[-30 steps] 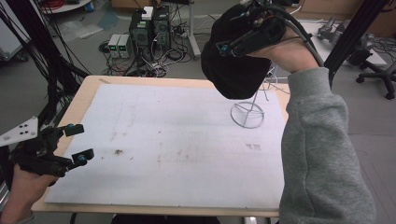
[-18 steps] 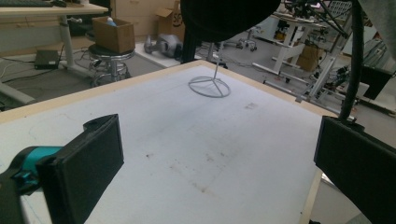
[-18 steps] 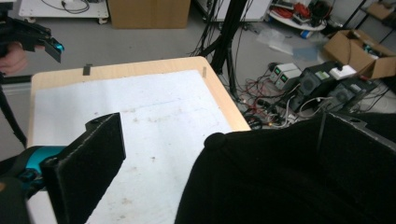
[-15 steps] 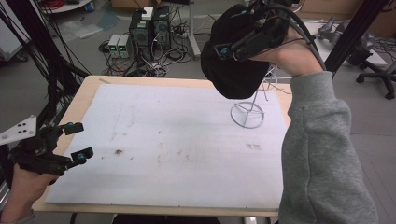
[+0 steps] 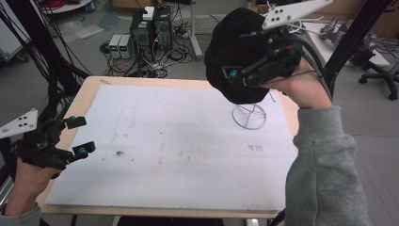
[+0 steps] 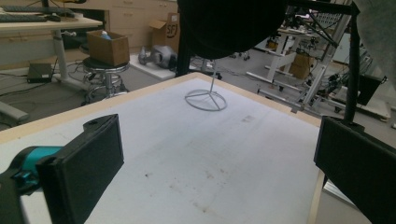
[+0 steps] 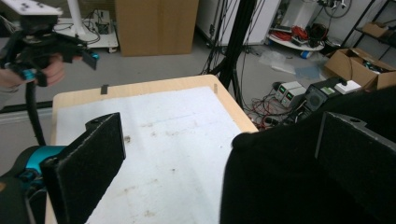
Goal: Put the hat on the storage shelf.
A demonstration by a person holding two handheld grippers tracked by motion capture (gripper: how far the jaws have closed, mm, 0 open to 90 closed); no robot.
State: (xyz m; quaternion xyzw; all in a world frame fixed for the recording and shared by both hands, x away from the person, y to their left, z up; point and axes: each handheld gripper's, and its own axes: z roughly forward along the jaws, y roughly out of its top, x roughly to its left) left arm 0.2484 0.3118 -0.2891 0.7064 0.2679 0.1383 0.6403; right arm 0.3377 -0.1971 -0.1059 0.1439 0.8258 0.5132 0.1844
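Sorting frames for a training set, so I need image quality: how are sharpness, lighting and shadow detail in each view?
High view: even room light, no glare, and the black fabric hat on the white wire stand shows no detail. Left gripper view: table sharp, the near tongs soft. Right gripper view: the hat is a featureless dark mass, the white table cover evenly lit.

Matt black cloth hat on thin white wire stand, upper right; stained white matt sheet over pale wooden table, centre.
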